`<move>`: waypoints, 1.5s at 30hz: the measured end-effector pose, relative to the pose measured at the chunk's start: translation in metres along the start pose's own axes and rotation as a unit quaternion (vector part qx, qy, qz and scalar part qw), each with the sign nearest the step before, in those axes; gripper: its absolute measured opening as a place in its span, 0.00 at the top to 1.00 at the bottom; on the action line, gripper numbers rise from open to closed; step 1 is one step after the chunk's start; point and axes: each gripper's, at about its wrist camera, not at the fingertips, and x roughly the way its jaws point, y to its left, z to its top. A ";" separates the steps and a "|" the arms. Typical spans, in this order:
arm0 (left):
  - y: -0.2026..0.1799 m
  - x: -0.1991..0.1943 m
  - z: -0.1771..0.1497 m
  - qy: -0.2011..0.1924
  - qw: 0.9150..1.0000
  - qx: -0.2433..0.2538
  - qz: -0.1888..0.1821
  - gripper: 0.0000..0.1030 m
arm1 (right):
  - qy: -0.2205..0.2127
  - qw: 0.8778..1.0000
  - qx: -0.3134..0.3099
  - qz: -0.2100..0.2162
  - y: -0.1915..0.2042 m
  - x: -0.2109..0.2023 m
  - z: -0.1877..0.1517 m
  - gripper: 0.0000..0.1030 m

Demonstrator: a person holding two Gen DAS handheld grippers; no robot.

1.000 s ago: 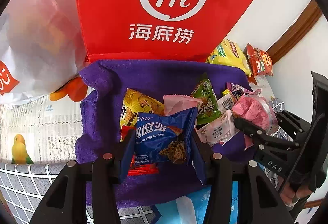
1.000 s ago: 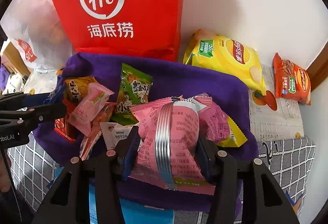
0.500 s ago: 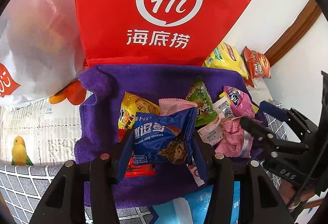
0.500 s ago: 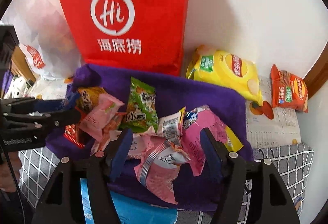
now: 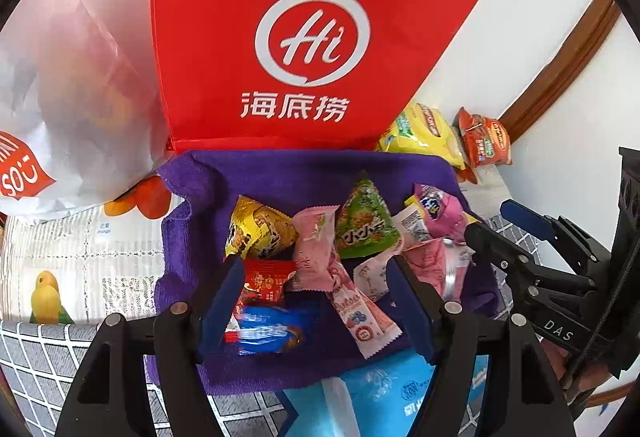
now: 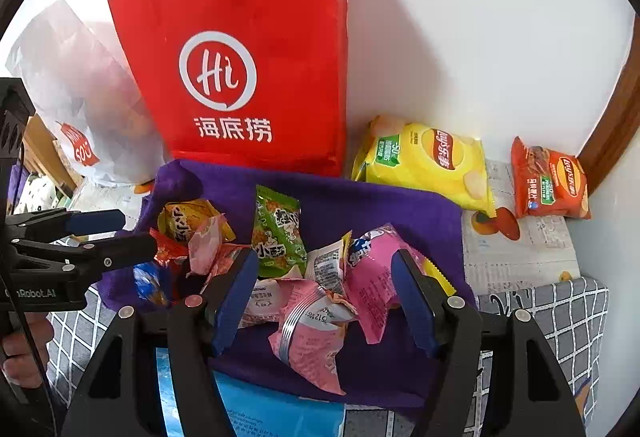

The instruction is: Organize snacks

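A heap of small snack packets lies on a purple cloth [image 5: 192, 237] [image 6: 400, 213]. My left gripper [image 5: 316, 301] hovers over its left part with its jaws opening. A blurred blue cookie packet [image 5: 268, 333] lies between them by the left pad, not pressed, beside a red packet [image 5: 264, 281]. Over the right part, my right gripper [image 6: 322, 297] is open. A pink packet with a silver stripe [image 6: 312, 329] lies loose on the cloth below it. A green packet [image 5: 366, 225] [image 6: 278, 233] sits mid-heap. Each gripper shows in the other's view: the right gripper [image 5: 496, 225] and the left gripper [image 6: 132, 235].
A red paper bag [image 5: 304, 49] [image 6: 240, 77] stands against the wall behind the cloth, with a white plastic bag [image 5: 72, 97] to its left. Yellow [image 6: 424, 157] and orange [image 6: 552, 181] crisp bags lie at the back right. A blue tissue pack [image 5: 384, 389] sits at the cloth's near edge.
The right gripper opened first and dropped the pink striped packet onto the heap. The left gripper then opened and the blue cookie packet fell from it. Both grippers rose a little.
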 end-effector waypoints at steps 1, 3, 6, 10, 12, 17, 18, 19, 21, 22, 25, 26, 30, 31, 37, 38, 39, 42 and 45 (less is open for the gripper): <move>-0.001 -0.003 0.000 -0.002 1.000 0.001 0.001 0.31 | -0.003 1.000 0.002 0.001 0.000 -0.004 0.000 0.33; -0.004 -0.011 -0.001 -0.009 1.000 0.008 0.005 0.31 | -0.009 1.000 0.008 0.003 0.000 -0.013 0.002 0.33; -0.008 -0.023 -0.002 -0.022 0.999 0.020 0.020 0.31 | -0.020 1.000 0.021 0.005 -0.002 -0.027 0.002 0.33; -0.008 -0.037 -0.010 -0.025 0.999 0.007 0.025 0.31 | -0.026 0.999 0.026 -0.001 -0.003 -0.049 -0.005 0.33; -0.011 -0.046 -0.019 -0.026 0.999 0.007 0.030 0.31 | -0.027 0.999 0.027 -0.011 -0.001 -0.059 -0.013 0.33; -0.022 -0.070 -0.046 -0.036 0.998 0.009 0.044 0.31 | -0.030 0.999 0.029 -0.016 0.005 -0.084 -0.035 0.34; -0.024 -0.074 -0.052 -0.039 0.998 0.009 0.047 0.31 | -0.032 0.999 0.028 -0.020 0.006 -0.090 -0.041 0.33; -0.027 -0.079 -0.057 -0.044 0.998 0.011 0.051 0.31 | -0.033 0.999 0.028 -0.022 0.007 -0.098 -0.048 0.34; -0.033 -0.091 -0.070 -0.053 0.996 0.016 0.065 0.29 | -0.030 0.999 0.035 -0.019 0.007 -0.112 -0.059 0.33; -0.037 -0.096 -0.076 -0.056 0.996 0.018 0.070 0.28 | -0.030 0.999 0.038 -0.014 0.006 -0.119 -0.064 0.34; -0.047 -0.116 -0.096 -0.064 0.995 0.018 0.070 0.26 | -0.034 0.998 0.042 -0.014 0.006 -0.139 -0.081 0.30; -0.050 -0.122 -0.101 -0.068 0.995 0.018 0.070 0.26 | -0.036 0.998 0.043 -0.020 0.006 -0.147 -0.088 0.28; -0.071 -0.145 -0.127 -0.090 0.993 0.025 0.076 0.19 | -0.049 0.997 0.051 -0.023 0.007 -0.176 -0.115 0.18; -0.077 -0.152 -0.135 -0.098 0.992 0.028 0.080 0.19 | -0.055 0.997 0.052 -0.024 0.008 -0.182 -0.121 0.13; -0.098 -0.176 -0.172 -0.127 0.987 0.035 0.095 0.13 | -0.075 0.995 0.063 -0.034 0.009 -0.212 -0.158 0.10; -0.099 -0.180 -0.178 -0.130 0.986 0.034 0.094 0.13 | -0.075 0.994 0.066 -0.032 0.009 -0.215 -0.164 0.10; -0.100 -0.185 -0.186 -0.133 0.986 0.032 0.093 0.12 | -0.078 0.994 0.067 -0.034 0.010 -0.219 -0.169 0.09; -0.103 -0.193 -0.202 -0.142 0.985 0.033 0.095 0.12 | -0.088 0.993 0.062 -0.048 0.014 -0.231 -0.183 0.04; -0.107 -0.199 -0.217 -0.147 0.984 0.034 0.094 0.12 | -0.091 0.993 0.060 -0.053 0.018 -0.243 -0.197 0.02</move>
